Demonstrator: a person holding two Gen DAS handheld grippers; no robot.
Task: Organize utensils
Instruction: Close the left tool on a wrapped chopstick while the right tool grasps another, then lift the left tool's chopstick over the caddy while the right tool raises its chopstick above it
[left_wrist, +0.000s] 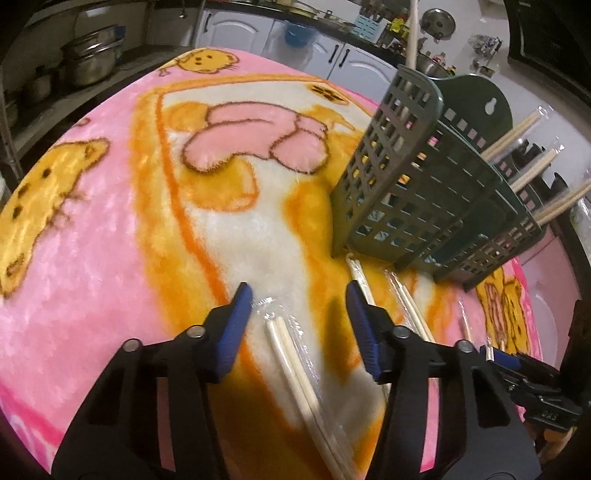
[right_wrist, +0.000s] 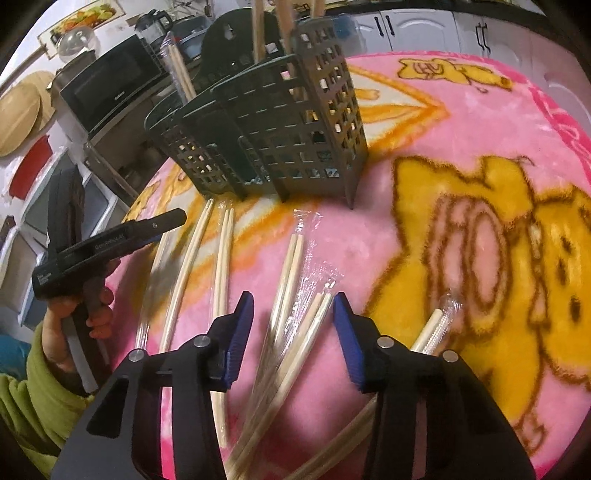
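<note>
A dark green slotted utensil caddy (left_wrist: 424, 192) stands on the pink cartoon blanket (left_wrist: 110, 240); it also shows in the right wrist view (right_wrist: 280, 136). Wrapped chopstick pairs stand in it (left_wrist: 532, 147). My left gripper (left_wrist: 299, 325) is open, low over a plastic-wrapped chopstick pair (left_wrist: 295, 369) lying between its fingers. More wrapped pairs (left_wrist: 410, 306) lie in front of the caddy. My right gripper (right_wrist: 293, 332) is open above two crossed wrapped pairs (right_wrist: 291, 306). Several other pairs (right_wrist: 207, 258) lie to its left and one (right_wrist: 432, 328) to its right.
The left gripper and the hand holding it (right_wrist: 96, 251) show at the left of the right wrist view. Kitchen cabinets (left_wrist: 258, 33), steel pots (left_wrist: 88, 59) and a microwave (right_wrist: 110, 81) surround the table. The blanket stretches bare to the left (left_wrist: 92, 258) and right (right_wrist: 480, 166).
</note>
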